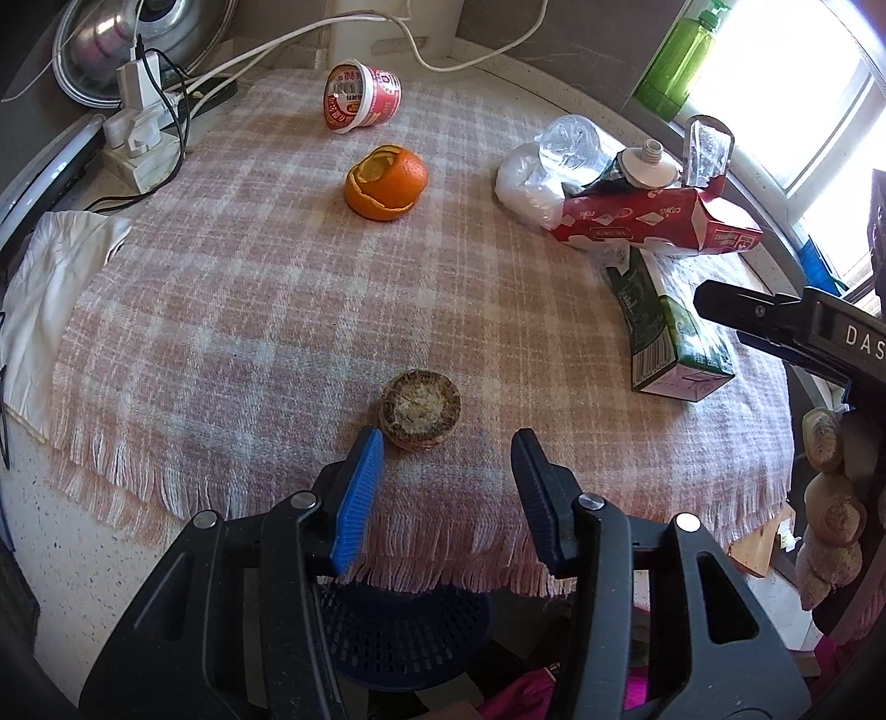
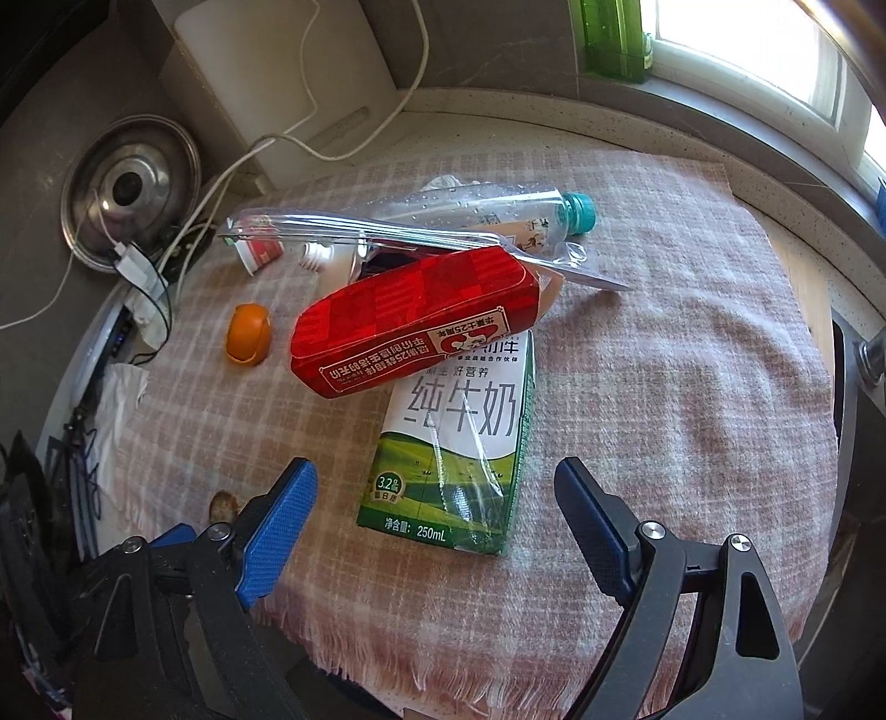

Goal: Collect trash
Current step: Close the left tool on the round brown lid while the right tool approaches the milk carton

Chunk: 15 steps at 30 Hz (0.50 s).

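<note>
A round, dried brown scrap (image 1: 420, 409) lies on the checked cloth (image 1: 249, 310) near its fringed front edge. My left gripper (image 1: 446, 443) hovers just short of it, open, with nothing between the pads. Farther back lie an orange peel (image 1: 387, 183) and a tipped red-and-white cup (image 1: 362, 97). My right gripper (image 2: 434, 482) is open, its fingers on either side of the near end of a green milk carton (image 2: 459, 443), apart from it. A red carton (image 2: 415, 327) lies across the carton's far end, with a clear plastic bottle (image 2: 498, 216) behind.
A power strip with chargers and cables (image 1: 144, 138) and a metal lid (image 1: 111, 50) sit at the back left. A white cloth (image 1: 55, 288) lies at the left. A green bottle (image 1: 681, 61) stands by the window. A blue perforated basket (image 1: 404, 637) sits below the table edge.
</note>
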Available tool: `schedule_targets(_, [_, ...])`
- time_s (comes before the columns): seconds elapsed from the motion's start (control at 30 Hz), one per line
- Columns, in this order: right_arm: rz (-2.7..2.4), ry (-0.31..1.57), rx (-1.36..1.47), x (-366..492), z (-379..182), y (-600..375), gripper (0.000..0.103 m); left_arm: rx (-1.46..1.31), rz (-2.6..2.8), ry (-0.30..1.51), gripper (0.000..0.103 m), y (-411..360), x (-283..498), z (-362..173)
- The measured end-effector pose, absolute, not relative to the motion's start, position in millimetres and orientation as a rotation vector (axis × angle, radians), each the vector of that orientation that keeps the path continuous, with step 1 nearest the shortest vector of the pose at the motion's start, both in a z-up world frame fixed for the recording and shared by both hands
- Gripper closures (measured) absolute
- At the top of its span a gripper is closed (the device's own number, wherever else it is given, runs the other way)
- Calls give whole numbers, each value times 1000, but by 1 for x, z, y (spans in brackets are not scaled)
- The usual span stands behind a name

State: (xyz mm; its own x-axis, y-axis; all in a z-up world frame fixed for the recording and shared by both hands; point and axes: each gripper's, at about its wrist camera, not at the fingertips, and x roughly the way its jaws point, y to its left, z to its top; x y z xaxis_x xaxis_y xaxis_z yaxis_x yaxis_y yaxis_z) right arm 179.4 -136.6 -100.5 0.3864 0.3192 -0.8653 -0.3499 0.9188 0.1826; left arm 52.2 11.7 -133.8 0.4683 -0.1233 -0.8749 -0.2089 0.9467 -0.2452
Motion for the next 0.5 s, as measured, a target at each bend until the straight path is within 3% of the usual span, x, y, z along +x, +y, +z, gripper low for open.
schedule_targets(0.1, [413,1095,-48,182,-103,-132,16,-344,52,1090,61,14,55,-137])
schedule_targets(0.2, [393,1095,-64,184,-107,-129,16,-339,47,1089,61,14,59,-140])
schedule_targets(0.33, [365,1102,-77,188,-113,-127,25,-327,46,1084,65,14,61,-143])
schedule_targets(0.5, [359,1114,-78,190,-121,-125,26,-338,41,1084,77,17,65,-146])
